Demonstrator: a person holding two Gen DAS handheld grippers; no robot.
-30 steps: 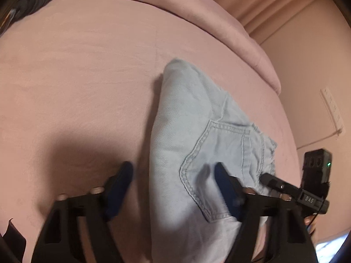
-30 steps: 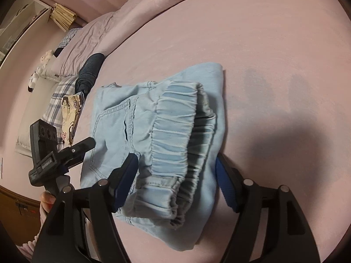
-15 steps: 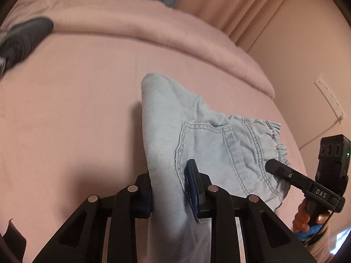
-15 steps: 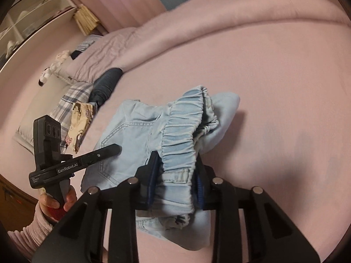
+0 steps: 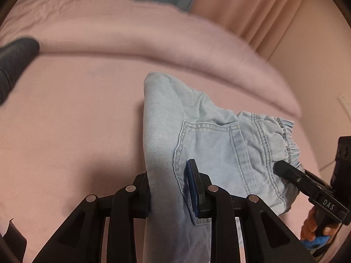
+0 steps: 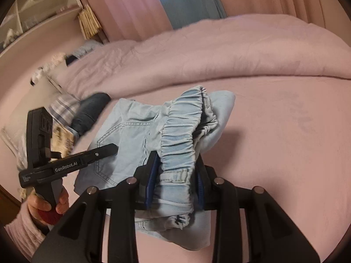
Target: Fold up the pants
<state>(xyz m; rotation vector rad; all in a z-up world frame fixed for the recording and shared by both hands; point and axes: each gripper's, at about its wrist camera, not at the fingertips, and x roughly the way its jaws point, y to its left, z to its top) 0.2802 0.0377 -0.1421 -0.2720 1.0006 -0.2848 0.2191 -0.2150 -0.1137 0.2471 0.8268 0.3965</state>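
Note:
Light blue denim pants (image 5: 208, 144), folded into a thick bundle, are held up off the pink bed (image 5: 72, 114) between both grippers. My left gripper (image 5: 169, 175) is shut on the folded edge beside the back pocket. In the right wrist view my right gripper (image 6: 175, 164) pinches the gathered elastic waistband (image 6: 179, 131); its jaws are opening slightly while the pads still press on the cloth. Each view also shows the other gripper: the right gripper (image 5: 285, 171) at the waistband, the left gripper (image 6: 111, 148) at the pocket side, each gripped by a hand.
A rolled pink duvet (image 5: 153, 41) runs across the back of the bed, with curtains (image 6: 136, 6) behind it. A dark garment (image 6: 92, 111) and plaid pillows (image 6: 63, 107) lie at the left. A shelf unit (image 6: 37, 15) stands beyond, and a wall (image 5: 324, 61) bounds the right.
Both grippers went from open around the pants to shut on them. They then raised the bundle and carried it across the bed, and both views tilted up toward the duvet and curtains.

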